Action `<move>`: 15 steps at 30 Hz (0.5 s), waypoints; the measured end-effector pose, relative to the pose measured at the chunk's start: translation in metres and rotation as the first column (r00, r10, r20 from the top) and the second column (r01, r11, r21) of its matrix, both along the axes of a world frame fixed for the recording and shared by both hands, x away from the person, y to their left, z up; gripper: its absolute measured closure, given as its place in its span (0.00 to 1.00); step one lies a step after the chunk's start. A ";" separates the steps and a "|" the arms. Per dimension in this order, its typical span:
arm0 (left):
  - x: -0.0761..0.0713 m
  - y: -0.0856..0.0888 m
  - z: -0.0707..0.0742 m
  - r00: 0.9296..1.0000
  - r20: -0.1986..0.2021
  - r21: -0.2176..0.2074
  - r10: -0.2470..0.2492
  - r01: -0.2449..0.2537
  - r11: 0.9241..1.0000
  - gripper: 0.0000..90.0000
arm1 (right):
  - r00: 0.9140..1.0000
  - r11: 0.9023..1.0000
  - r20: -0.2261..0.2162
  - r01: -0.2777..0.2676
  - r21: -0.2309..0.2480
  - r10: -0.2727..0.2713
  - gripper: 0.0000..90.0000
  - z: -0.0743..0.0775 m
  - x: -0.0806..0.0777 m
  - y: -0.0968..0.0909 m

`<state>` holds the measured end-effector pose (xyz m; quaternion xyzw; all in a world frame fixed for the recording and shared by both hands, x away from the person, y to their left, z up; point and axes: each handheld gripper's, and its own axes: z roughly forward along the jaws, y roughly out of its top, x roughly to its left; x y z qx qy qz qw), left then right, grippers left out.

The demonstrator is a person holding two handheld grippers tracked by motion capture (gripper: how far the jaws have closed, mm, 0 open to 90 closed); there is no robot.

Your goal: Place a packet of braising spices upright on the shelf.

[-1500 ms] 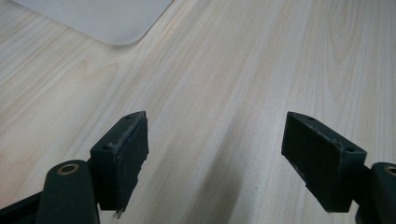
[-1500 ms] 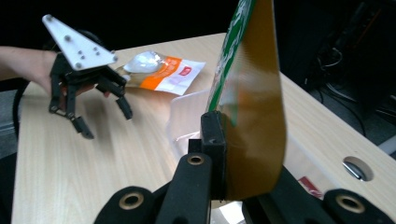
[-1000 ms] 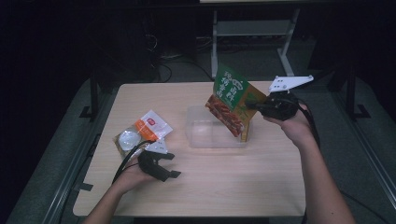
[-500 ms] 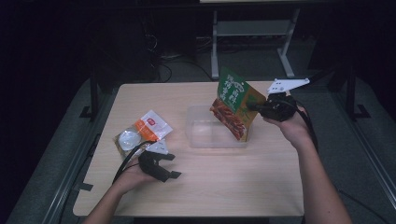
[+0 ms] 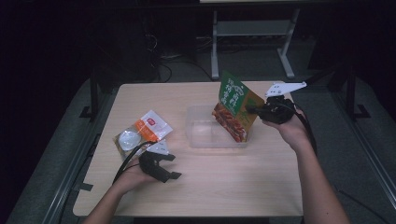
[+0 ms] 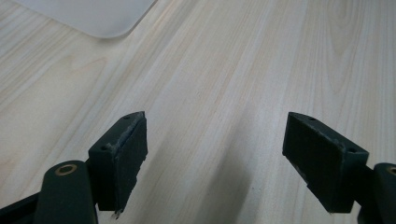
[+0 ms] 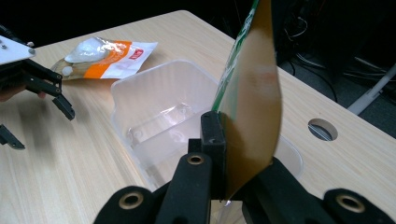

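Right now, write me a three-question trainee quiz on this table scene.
1. True or false: the right gripper is clamped on the green snack bag.
2. Over what does that bag hang? A) the clear plastic tub B) the orange-and-white pouch C) the floor
3. Fill in: the left gripper has its jaws ____, with bare table between them.

Key: 1 true; 2 A; 3 open

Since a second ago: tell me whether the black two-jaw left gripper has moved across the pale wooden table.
No. In the high view the left gripper lies at the same spot, just below the orange-and-white plastic pouch, with its jaws open.
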<state>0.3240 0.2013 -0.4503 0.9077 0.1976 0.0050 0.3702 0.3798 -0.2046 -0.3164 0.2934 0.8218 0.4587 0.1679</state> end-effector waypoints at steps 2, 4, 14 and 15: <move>0.000 0.000 0.000 1.000 0.000 0.005 -0.004 0.004 1.000 0.24 | 1.000 1.000 -0.005 0.001 0.000 -0.001 1.00 -0.001 0.000 0.001; 0.000 0.000 0.000 1.000 0.002 0.004 -0.006 0.006 1.000 0.24 | 1.000 1.000 -0.010 -0.001 -0.002 0.001 1.00 -0.001 0.001 0.001; -0.001 -0.002 -0.001 1.000 -0.001 0.008 -0.010 0.010 1.000 0.23 | 1.000 1.000 -0.031 -0.007 -0.020 0.006 1.00 -0.007 0.004 0.009; -0.001 -0.002 -0.001 1.000 -0.001 0.008 -0.010 0.010 1.000 0.23 | 0.999 1.000 -0.033 -0.005 -0.022 0.004 1.00 -0.007 0.004 0.010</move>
